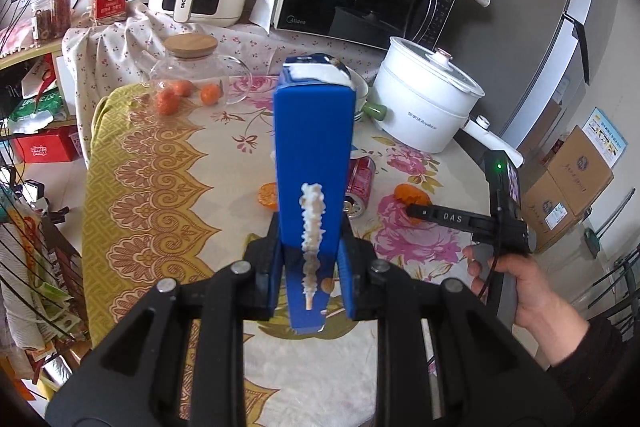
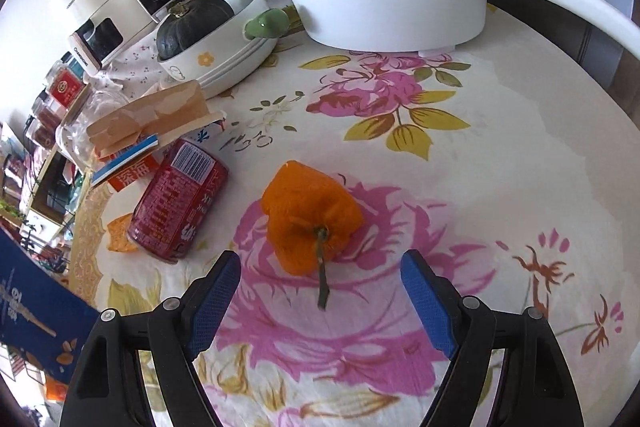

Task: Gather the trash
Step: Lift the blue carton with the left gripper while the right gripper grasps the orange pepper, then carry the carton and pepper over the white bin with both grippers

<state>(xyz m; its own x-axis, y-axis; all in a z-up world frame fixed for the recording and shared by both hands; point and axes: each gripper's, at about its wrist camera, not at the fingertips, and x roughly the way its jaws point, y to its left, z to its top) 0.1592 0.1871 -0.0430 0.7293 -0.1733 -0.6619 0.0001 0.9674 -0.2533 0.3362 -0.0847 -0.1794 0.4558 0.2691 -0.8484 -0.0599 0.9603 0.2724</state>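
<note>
**Ana:** Left wrist view first, reading left to right: a glass jar with loose tangerines sits in the upper left on the tabletop [image 1: 168, 163]. At centre the left gripper [image 1: 308, 271] is clenched on a tall blue carton [image 1: 314, 147], which stands upright between its pads. Right of the carton lie a red can [image 1: 360, 183] on its side and a piece of orange peel [image 1: 408, 197]. At far right a hand [image 1: 532, 291] carries the right gripper.

**Ben:** And the right wrist view?

**Ana:** At the left edge, a corner of the blue carton. Next come a torn cardboard box [image 2: 156, 123] and the red can [image 2: 176, 203] touching it, with a smaller peel scrap [image 2: 120, 235] just beside the can. At centre lies the orange peel [image 2: 308, 219], stem pointing toward the camera. The right gripper [image 2: 320, 303] is released, its blue pads wide apart, just short of the peel and touching nothing.

**Ben:** So the peel is the next piece of trash?

**Ana:** I judge so. To do it well, bring the gripper forward until the pads straddle the domed part, not the thin stem, then lower close to the cloth before closing. Peel is soft, so a gentle squeeze is enough.

**Ben:** Any risk?

**Ana:** Pinching the tablecloth along with it, or knocking the can into a roll.
</note>
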